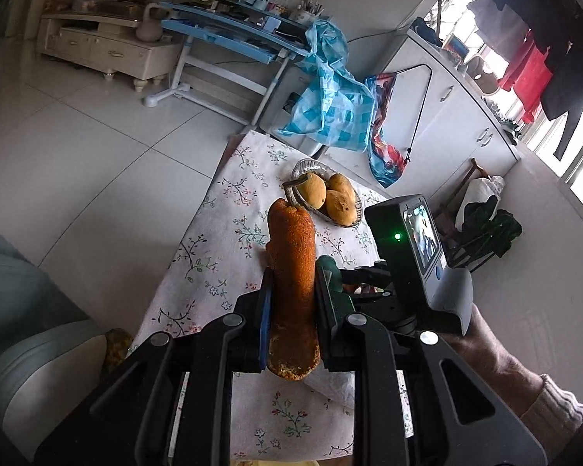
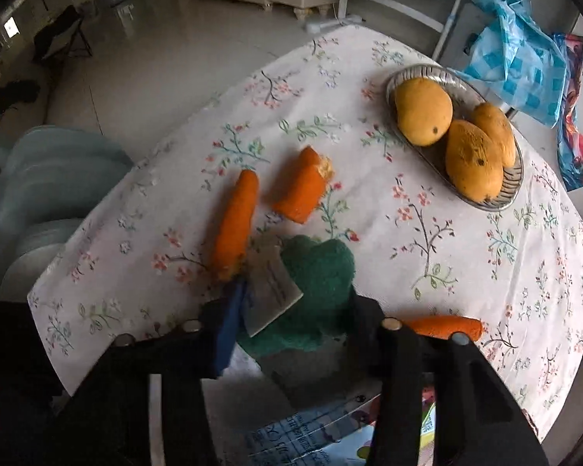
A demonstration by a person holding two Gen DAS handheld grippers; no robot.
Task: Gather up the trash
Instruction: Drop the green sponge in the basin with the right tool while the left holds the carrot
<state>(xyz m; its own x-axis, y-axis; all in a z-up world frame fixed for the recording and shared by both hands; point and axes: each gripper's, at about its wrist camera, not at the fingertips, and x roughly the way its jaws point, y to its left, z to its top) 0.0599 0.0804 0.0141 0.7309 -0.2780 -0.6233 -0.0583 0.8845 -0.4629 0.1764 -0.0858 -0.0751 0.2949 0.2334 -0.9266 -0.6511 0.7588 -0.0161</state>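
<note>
Left wrist view: floral tablecloth [image 1: 221, 209] bearing a dish of mangoes [image 1: 332, 198]; left gripper [image 1: 291, 291] clamps an orange peel [image 1: 293, 272] upright; right gripper [image 2: 291, 291], half-closed, straddles a green cloth [image 2: 315, 291], grip uncertain; two peels [image 2: 235, 225] beside it

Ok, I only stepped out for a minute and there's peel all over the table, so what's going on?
A person is clearing trash with two handheld grippers. The left gripper is clamped on a long strip of orange peel, held above the table. The right gripper points down at a paper scrap between its fingers; a firm grip can't be confirmed. More peel lies on the cloth. The mangoes sit in their dish.
</note>
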